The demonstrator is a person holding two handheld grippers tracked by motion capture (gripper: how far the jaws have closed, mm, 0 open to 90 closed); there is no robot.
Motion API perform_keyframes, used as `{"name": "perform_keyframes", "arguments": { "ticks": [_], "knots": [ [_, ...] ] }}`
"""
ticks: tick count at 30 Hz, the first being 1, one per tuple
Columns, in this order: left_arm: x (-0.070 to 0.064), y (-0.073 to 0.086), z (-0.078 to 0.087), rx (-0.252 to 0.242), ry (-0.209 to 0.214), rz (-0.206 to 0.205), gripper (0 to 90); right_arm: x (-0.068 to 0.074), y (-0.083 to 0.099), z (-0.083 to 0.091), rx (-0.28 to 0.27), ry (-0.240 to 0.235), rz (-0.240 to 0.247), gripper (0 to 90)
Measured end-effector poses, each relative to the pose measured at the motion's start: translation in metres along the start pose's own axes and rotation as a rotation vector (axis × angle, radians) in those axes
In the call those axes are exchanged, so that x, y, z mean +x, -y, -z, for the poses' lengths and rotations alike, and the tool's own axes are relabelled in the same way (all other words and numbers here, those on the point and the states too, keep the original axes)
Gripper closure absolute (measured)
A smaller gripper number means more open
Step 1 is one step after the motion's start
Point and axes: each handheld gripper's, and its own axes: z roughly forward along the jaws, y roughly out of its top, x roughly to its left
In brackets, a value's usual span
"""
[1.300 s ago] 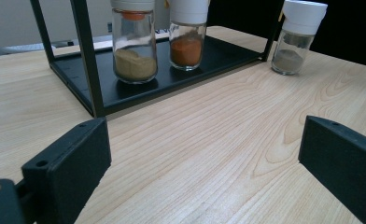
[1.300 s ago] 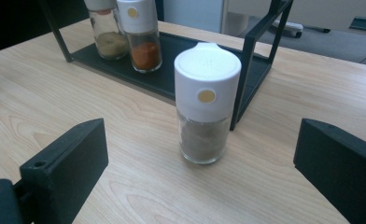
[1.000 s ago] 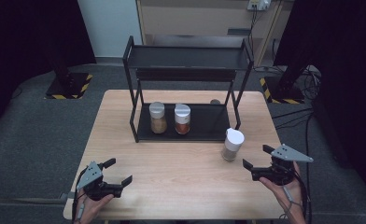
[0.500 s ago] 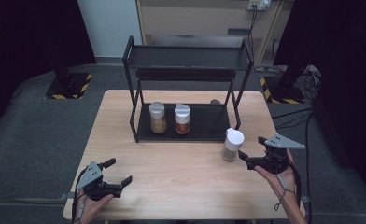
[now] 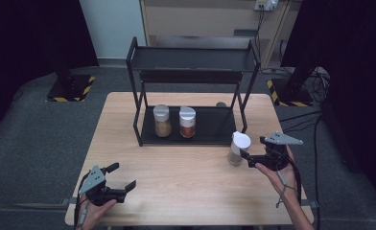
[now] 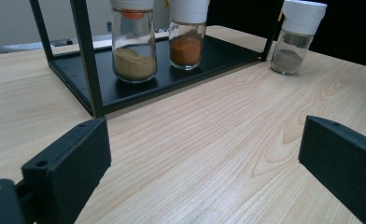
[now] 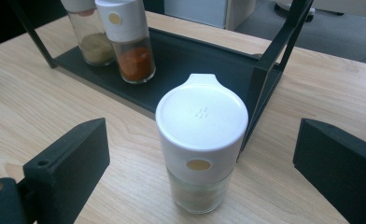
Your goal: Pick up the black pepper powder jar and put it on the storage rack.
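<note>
Right gripper (image 5: pixel 251 155) is sitting wide open just beside the white-capped spice jar (image 5: pixel 238 148), gripping nothing; in the right gripper view the jar (image 7: pixel 201 144) is standing upright between the 2 spread jaws, with clear wood showing on both sides. Jar is resting on the table (image 5: pixel 191 191), off the front right corner of the black rack (image 5: pixel 193 91), very near the rack's front right leg (image 7: pixel 265 79). Left gripper (image 5: pixel 116 178) is idling open and empty at the near left corner, well apart from the work. 2 other jars, tan (image 5: pixel 161 120) and orange-red (image 5: pixel 187 121), are standing on the rack's lower shelf. Risks as I am judging them: jar is tall and narrow, so 1 jaw arriving first is likely to tip or skid it toward the leg. Closing on the smooth flared cap rather than the glass body is inviting a slip. Lifting toward the shelf, the jar could be clipping the leg.
</note>
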Motion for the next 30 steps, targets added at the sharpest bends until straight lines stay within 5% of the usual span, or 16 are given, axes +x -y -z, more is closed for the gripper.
{"name": "perform_keyframes", "arguments": {
  "ticks": [30],
  "knots": [
    [0.000, 0.000, 0.001, -0.005, -0.001, -0.002, 1.3, 0.004, -0.005, -0.053, 0.068, 0.014, 0.007, 11.4]
  ]
}}
